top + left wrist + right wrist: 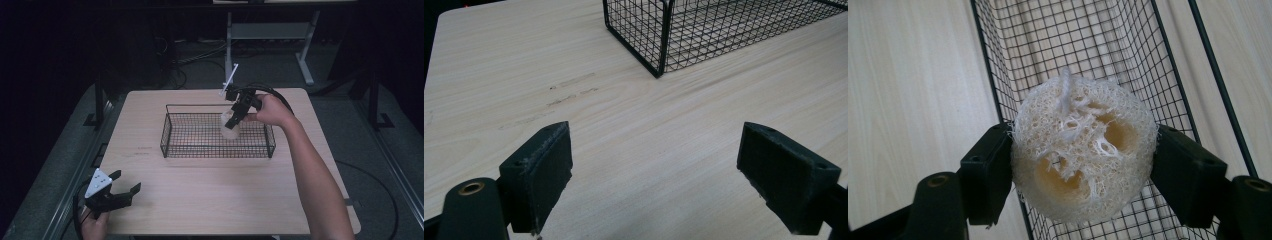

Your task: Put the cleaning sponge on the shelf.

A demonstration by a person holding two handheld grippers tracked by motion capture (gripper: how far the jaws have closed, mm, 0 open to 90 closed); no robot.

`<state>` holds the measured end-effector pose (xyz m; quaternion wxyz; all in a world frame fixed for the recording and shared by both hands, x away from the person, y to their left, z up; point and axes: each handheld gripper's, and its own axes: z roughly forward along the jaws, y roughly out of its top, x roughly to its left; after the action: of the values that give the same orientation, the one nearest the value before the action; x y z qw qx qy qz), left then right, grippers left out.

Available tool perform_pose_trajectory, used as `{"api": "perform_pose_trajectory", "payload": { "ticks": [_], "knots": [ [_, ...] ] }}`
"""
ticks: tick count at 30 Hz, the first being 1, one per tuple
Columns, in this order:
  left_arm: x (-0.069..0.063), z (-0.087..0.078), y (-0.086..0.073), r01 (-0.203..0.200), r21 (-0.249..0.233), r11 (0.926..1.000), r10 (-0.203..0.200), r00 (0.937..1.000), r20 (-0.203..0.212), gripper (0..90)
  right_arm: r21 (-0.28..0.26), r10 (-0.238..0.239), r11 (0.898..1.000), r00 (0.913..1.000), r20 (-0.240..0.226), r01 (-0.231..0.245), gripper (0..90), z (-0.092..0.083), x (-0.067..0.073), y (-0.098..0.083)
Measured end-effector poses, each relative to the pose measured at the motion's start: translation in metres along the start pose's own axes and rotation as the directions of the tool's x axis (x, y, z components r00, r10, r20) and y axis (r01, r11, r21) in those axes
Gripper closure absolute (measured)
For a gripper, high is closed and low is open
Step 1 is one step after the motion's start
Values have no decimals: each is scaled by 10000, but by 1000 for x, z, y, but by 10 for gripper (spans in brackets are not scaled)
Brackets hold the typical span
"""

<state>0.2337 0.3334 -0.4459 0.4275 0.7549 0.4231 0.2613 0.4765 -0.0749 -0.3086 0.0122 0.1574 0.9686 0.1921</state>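
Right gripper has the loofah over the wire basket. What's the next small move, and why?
Probably lower it a little, then open the jaws. The right gripper is clamped on the loofah above the open basket, with bare mesh floor beneath in the right gripper view. The left gripper sits open near the table corner, well away.

The room is dark, with the light falling mainly on a pale wood-grain worktop [210, 200] with rounded corners. A few faint dark scuffs [569, 92] mark its surface near the left side. Grey floor [270, 70] surrounds it. Beyond the far edge stands a light grey metal frame [272, 32] with an upright post and a foot reaching toward the worktop. Black cables [192, 57] lie tangled on the floor to its left. A dark stand [97, 102] rises by the worktop's left far corner, and metal rails [395, 170] run along the floor at the right.
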Motion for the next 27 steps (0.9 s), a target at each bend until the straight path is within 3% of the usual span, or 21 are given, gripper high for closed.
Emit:
{"api": "perform_pose_trajectory", "payload": {
  "ticks": [14,20,27],
  "knots": [
    [0,0,0,9,-3,10000,-9,10000,-25,137,218,472,9987,9989,-40,-471,287,27,-15,-10],
    [-2,0,0,-26,17,10000,26,10000,-9,137,546,493,9973,9988,-43,-490,287,36,-18,-13],
    [-2,2,1,-52,60,10000,52,10000,-5,137,501,431,9978,9990,-106,-425,287,44,-20,-12]
  ]
}}
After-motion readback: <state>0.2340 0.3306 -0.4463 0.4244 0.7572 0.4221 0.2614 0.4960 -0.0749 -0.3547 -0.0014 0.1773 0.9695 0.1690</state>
